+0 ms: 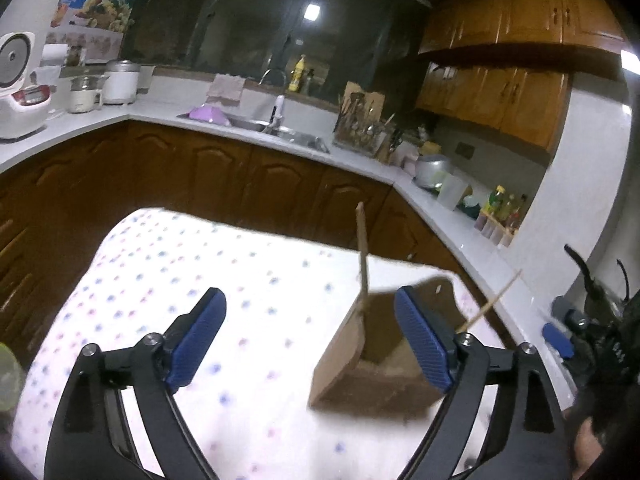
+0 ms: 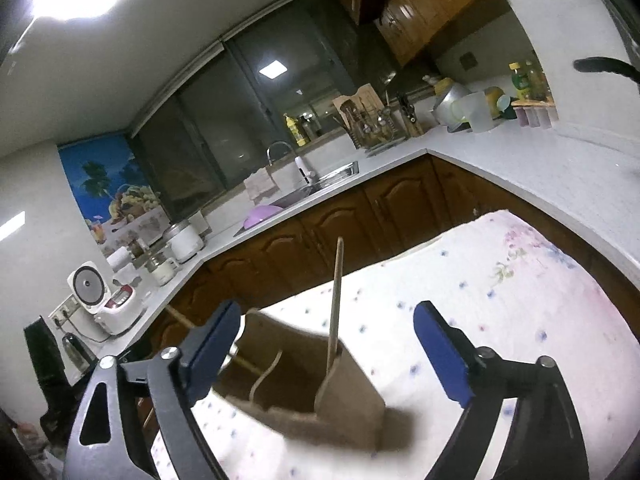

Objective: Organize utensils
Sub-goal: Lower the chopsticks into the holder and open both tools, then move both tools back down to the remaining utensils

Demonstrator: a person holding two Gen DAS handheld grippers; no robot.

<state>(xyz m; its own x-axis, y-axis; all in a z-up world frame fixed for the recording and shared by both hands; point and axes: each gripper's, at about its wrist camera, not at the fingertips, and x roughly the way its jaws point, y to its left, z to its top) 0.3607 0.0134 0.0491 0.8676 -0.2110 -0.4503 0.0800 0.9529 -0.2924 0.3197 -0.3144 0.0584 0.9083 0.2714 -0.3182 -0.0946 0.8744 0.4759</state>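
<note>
A brown paper bag (image 1: 352, 364) stands open on a table covered with a dotted white cloth (image 1: 180, 280). Two wooden sticks stand in it: one upright (image 1: 363, 256), one leaning right (image 1: 492, 304). My left gripper (image 1: 310, 336) is open and empty, its right finger in front of the bag. In the right wrist view the bag (image 2: 320, 396) sits between the fingers of my open, empty right gripper (image 2: 332, 352), with one stick upright (image 2: 335, 304) and the other (image 2: 188, 322) leaning behind the left finger. The right gripper's blue pad (image 1: 558, 340) shows at the left wrist view's right edge.
A white L-shaped counter (image 1: 248, 136) with dark wood cabinets runs behind the table. It holds a sink (image 1: 280, 130), a utensil rack (image 1: 360, 124), a rice cooker (image 1: 20, 96), pots and bottles (image 1: 504, 208). The table's far edge (image 1: 256, 228) drops off toward the cabinets.
</note>
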